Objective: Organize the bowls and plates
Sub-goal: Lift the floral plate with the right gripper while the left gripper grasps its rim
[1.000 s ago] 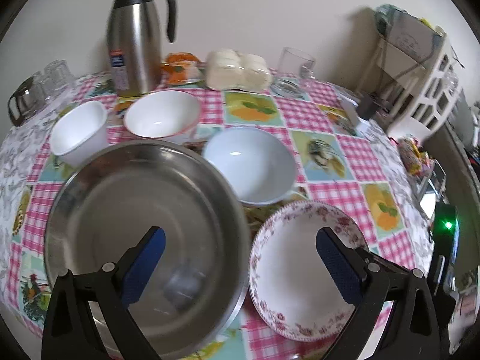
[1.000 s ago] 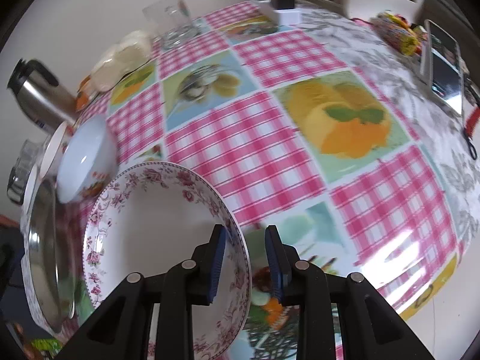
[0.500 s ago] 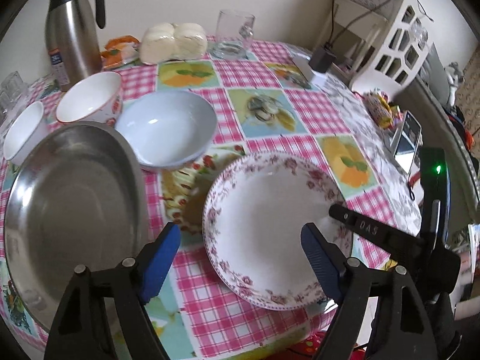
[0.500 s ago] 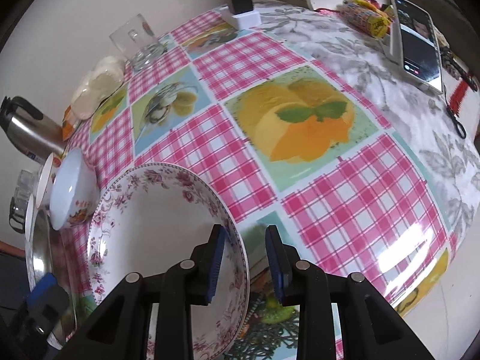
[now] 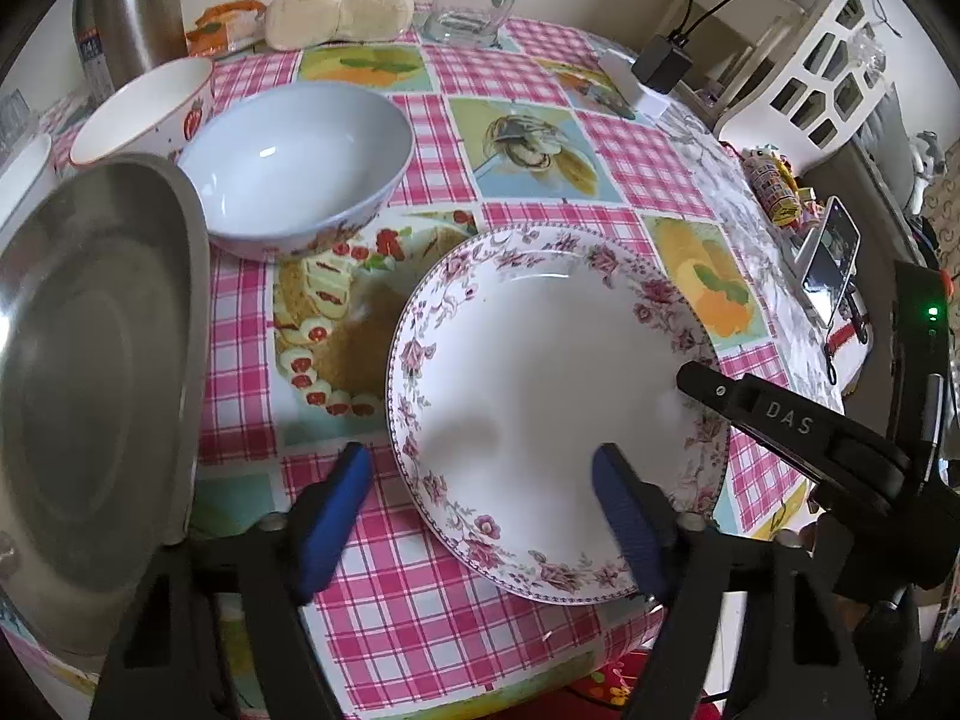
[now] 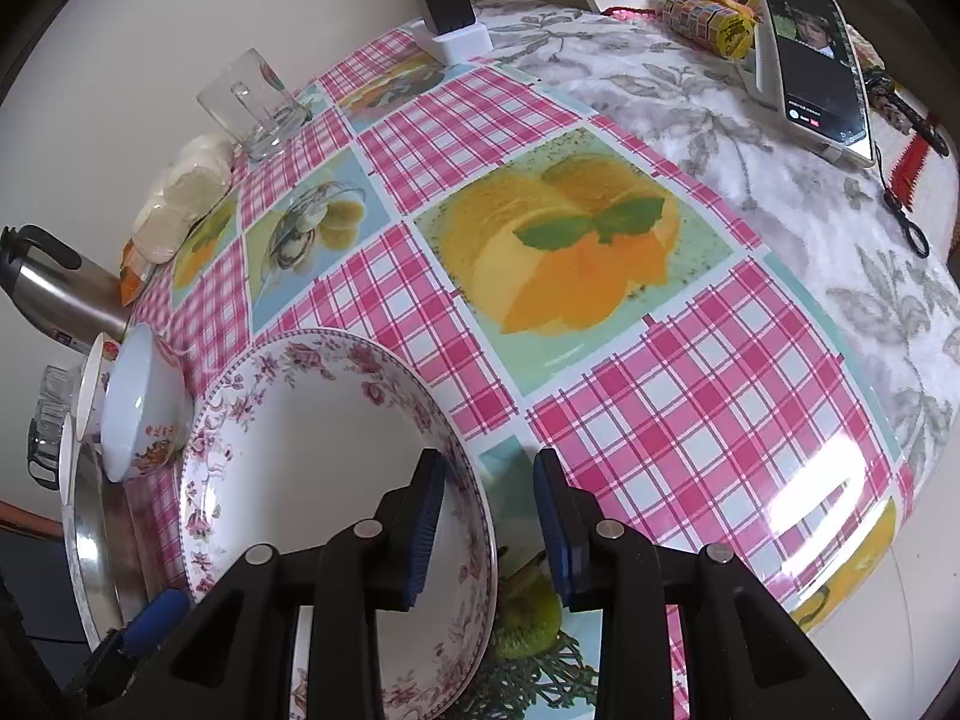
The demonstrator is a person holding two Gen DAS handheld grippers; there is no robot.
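Right wrist | floral plate (image 6: 312, 480) apparently tilted, rim between right gripper (image 6: 489, 522) jaws

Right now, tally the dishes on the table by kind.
Floral plate: 1
Metal basin: 1
Bowls: 3, namely light blue, white strawberry-print, and a white one at the left edge
Total: 5
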